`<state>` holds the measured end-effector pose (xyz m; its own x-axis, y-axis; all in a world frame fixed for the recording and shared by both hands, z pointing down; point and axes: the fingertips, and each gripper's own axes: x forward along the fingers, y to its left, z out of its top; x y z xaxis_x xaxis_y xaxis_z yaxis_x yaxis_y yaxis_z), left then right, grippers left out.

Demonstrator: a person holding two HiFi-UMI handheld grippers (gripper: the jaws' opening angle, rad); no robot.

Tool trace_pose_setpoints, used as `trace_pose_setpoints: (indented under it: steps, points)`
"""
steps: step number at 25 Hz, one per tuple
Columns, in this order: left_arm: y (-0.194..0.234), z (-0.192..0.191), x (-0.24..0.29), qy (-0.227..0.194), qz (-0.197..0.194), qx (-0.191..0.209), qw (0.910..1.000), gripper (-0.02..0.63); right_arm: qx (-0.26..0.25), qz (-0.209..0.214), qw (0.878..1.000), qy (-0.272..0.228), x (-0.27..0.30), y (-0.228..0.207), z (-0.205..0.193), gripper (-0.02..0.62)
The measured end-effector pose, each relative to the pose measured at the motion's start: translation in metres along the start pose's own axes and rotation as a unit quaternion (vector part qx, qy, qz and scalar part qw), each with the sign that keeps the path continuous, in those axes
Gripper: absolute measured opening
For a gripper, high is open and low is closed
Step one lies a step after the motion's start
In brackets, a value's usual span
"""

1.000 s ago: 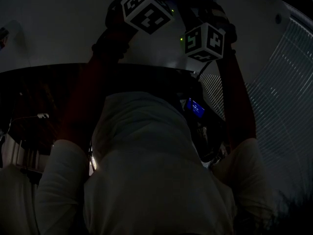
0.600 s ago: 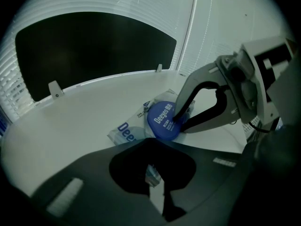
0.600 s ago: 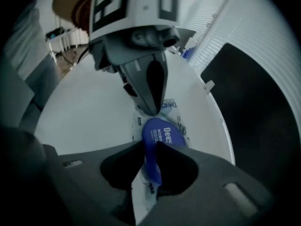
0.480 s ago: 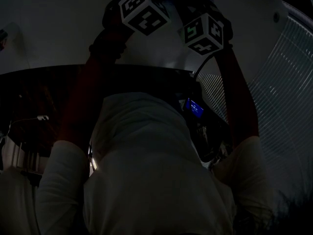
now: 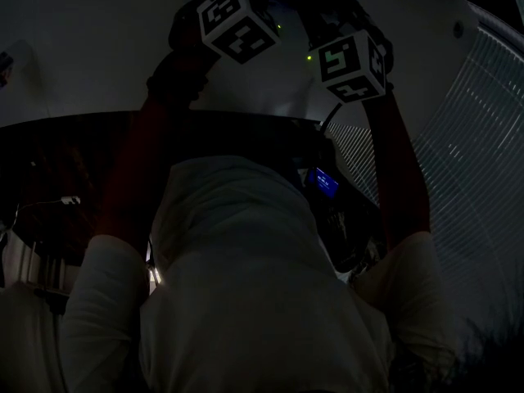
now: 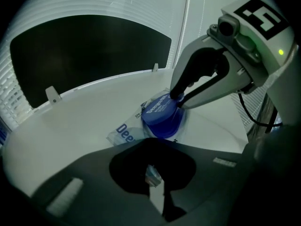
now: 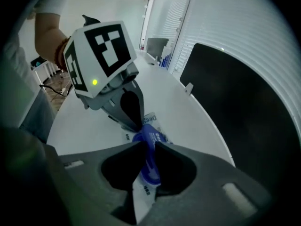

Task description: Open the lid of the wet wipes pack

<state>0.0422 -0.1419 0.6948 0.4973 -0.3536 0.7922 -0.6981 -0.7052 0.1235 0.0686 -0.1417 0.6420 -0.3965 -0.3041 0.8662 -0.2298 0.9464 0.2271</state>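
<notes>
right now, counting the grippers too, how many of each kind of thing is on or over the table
grippers: 2, the left gripper pinching the pack's edge and the right gripper pinching the lid
wet wipes pack: 1, with 1 blue lid
white table: 1
total: 4, counting the lid as part of the pack

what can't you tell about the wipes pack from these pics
- Left gripper view: the wet wipes pack's near edge is covered by the left claw; its print is partly covered.
- Right gripper view: the opening under the lid is hidden by the lid and the right claw.
- Head view: very dark; both claws cover most of the pack.
</notes>
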Motion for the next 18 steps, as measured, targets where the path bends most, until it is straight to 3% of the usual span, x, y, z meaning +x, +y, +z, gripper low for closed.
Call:
trace_pose_setpoints:
  steps: [10, 18]
  points:
    - [-0.002, -0.001, -0.001, 0.012, -0.003, -0.002, 0.9999, 0.000, -0.036, -0.051, 0.998, -0.019, -0.010, -0.025, 0.020, 0.063]
    - [-0.001, 0.003, -0.010, 0.013, -0.008, -0.003, 0.9999, 0.000, -0.059, -0.137, 0.988, -0.036, -0.006, -0.074, 0.054, 0.064]
